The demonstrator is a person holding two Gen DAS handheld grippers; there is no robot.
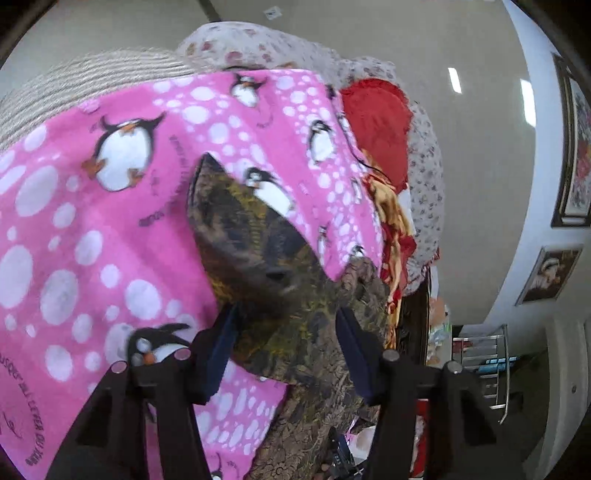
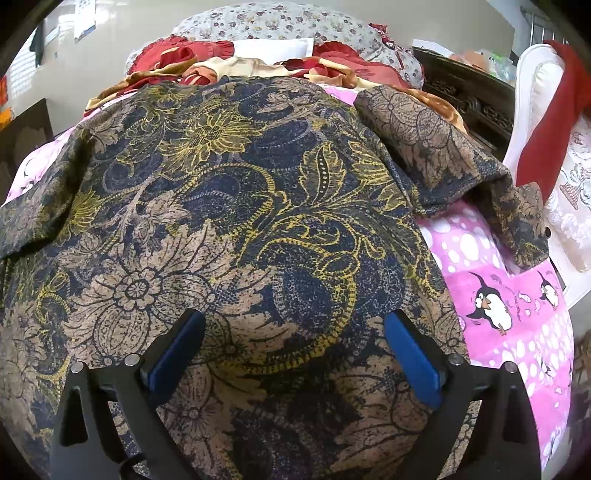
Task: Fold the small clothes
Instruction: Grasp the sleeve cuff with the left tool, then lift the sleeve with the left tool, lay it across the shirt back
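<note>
While the pink penguin blanket (image 2: pixel 509 273) covers the bed under everything, the thing I am folding, the dark flowered shirt (image 2: pixel 229 206), lies spread on top of it and fills most of the right wrist view. One sleeve (image 2: pixel 436 147) sits bunched toward the far right, partly doubled over. Behind it I see a heap of red and cream bedding (image 2: pixel 258 62) and a flowered pillow (image 2: pixel 280 18).

My right gripper (image 2: pixel 295 354) hangs over the middle of the shirt with its jaws spread wide and nothing between them. My left gripper (image 1: pixel 286 347) also has its jaws apart; a raised corner of the shirt (image 1: pixel 251 236) stands between and beyond them, but I see no pinch on it.

The risk I judge: if I close the left jaws low, I could catch the blanket with the shirt and drag both. A one-sided pull would also skew the fold, since the right sleeve is already rumpled.

I cannot see the shirt's near hem, which is cut off below both views, nor the collar. The left view is blurred, so whether the lifted corner touches either finger I cannot tell.
</note>
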